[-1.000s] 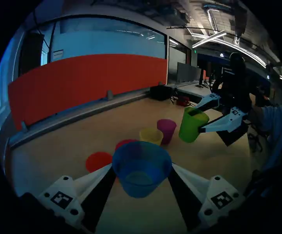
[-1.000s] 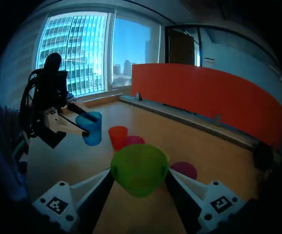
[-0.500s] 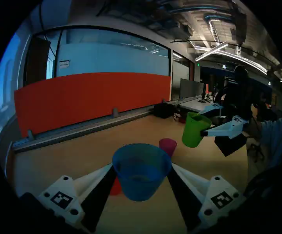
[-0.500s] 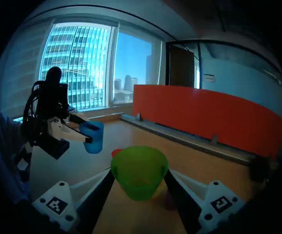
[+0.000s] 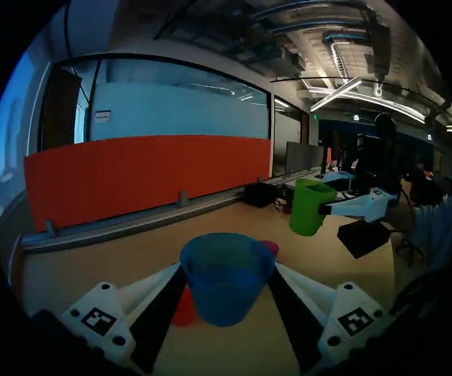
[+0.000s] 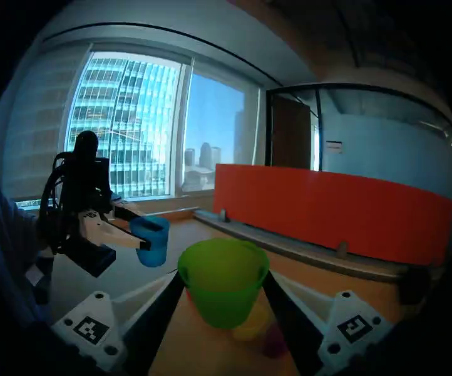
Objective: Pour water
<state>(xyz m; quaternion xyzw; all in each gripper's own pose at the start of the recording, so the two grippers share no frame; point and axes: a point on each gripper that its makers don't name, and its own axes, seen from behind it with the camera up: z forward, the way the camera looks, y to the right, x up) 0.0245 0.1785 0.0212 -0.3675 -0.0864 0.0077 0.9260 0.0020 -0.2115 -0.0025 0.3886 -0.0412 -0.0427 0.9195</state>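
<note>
1. While both cups hang in the air above the table (image 5: 88, 269), we hold the blue cup (image 5: 226, 301) in the left gripper (image 5: 226, 272). Its fingers press on opposite sides of the wall just under the rim, so the jaws stand narrow, at the cup's width.
2. We hold the green cup (image 6: 224, 307) in the right gripper (image 6: 223, 276) the same way, one finger on each side.
3. Both cups are upright with level rims. We judge that this is so nothing spills before the pour begins.
4. A darker band shows through the blue wall in the left gripper view, and we take it for water. Whether the green cup holds any, we cannot tell.
5. In the left gripper view the green cup sits up and to the right of the blue one, apart from it, and the rims do not meet.
6. A red cup (image 5: 184, 307) and a pink cup (image 5: 268, 246) stand on the table below, with a yellow cup (image 6: 251, 323) near them. Holding our two cups high leaves room to tip one without knocking these.
7. We judge that the pour has not yet begun. The next move calls for bringing one rim over the other mouth and tilting slowly. A thin wall held from the sides may slip or flex as it tips.
</note>
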